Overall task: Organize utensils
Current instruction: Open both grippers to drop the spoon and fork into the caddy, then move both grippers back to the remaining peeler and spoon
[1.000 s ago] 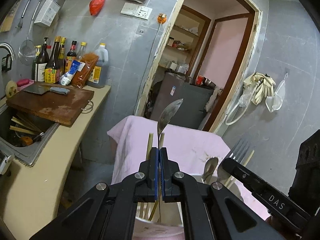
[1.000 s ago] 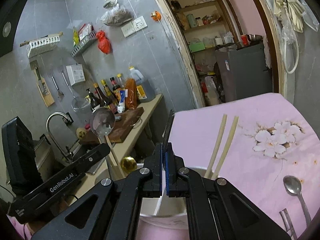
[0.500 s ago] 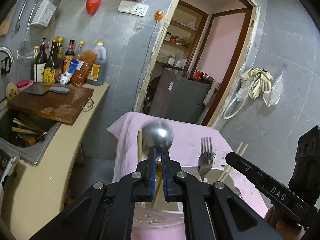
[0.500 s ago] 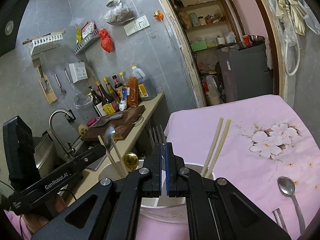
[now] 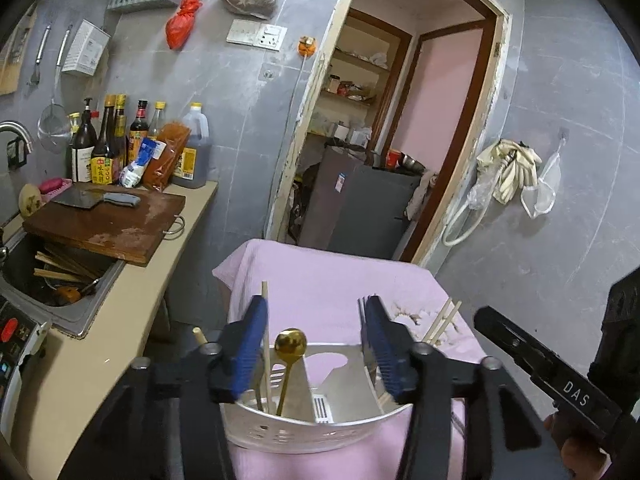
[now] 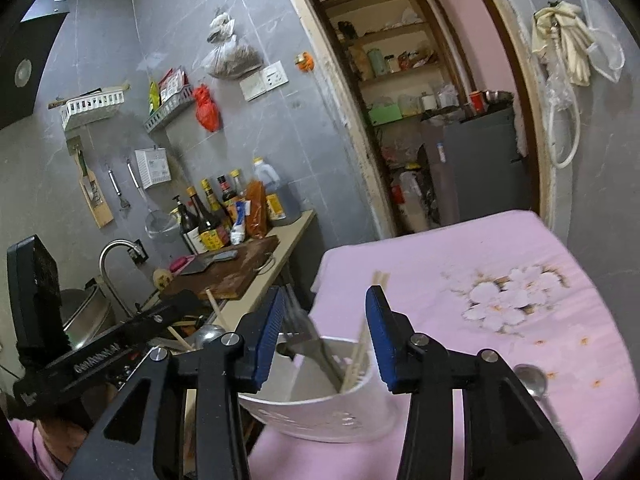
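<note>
Both the left gripper (image 5: 314,346) and right gripper (image 6: 326,334) are gaping wide, holding nothing. One white holder (image 6: 320,416) is keeping one gold spoon (image 5: 290,344), one fork (image 6: 308,338); one silver spoon (image 6: 530,380) is lying right.

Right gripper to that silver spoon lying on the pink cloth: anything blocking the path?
Nothing visible does. The silver spoon lies alone on the pink cloth, right of the white holder; the open right gripper hangs above the holder.

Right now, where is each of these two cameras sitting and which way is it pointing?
Left wrist: rides the left gripper, facing down its open fingers at the white utensil holder with the gold spoon; the right gripper's arm shows at right.
Right wrist: rides the right gripper, fingers open, over the same holder with a fork and chopsticks; the left gripper's arm shows at left.
Shared: holder, pink tablecloth, cutting board.
</note>
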### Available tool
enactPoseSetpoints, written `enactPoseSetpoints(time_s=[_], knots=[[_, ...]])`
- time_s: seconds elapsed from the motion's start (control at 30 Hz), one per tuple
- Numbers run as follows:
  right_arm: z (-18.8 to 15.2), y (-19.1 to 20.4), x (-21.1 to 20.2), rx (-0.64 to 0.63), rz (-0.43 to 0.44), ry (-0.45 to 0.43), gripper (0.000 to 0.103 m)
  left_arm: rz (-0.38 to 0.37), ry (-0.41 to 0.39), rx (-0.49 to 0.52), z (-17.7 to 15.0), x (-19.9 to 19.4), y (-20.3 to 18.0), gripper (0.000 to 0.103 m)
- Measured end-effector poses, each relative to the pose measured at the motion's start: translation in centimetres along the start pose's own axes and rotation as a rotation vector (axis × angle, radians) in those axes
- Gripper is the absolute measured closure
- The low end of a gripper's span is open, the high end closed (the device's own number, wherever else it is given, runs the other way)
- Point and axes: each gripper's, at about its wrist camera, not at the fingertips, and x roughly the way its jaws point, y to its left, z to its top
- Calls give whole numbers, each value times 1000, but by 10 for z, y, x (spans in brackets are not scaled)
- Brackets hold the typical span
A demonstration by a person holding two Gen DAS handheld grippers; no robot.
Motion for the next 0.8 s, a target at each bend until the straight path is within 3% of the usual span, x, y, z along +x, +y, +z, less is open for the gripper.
enactPoseSetpoints(time_s=[0.07, 0.2, 0.3, 0.4, 0.47, 0.53, 0.67, 0.7, 0.8], knots=[[3, -7, -9, -4, -19, -16, 60, 8, -5, 6, 1, -1, -5, 47], [10, -22, -27, 3, -49, -58, 47, 52, -38, 42, 0, -6, -21, 25], [15, -35, -41, 0, -75, -87, 32, 98, -68, 71, -3, -9, -36, 9], [19, -46, -52, -7, -91, -108, 25, 131, -92, 96, -6, -12, -50, 3], [22, -56, -60, -20, -105, -119, 22, 142, -99, 108, -7, -12, -59, 1], [25, -64, -66, -29, -117, -122, 10, 148, -103, 118, -9, -12, -68, 1], [29, -82, -76, -49, -146, -127, 6, 154, -102, 123, -13, -11, -85, 1], [29, -88, -78, -56, -153, -121, 1, 154, -102, 122, -14, -10, -90, 1], [30, -102, -85, -72, -172, -114, 1, 157, -100, 121, -19, -7, -104, 0]])
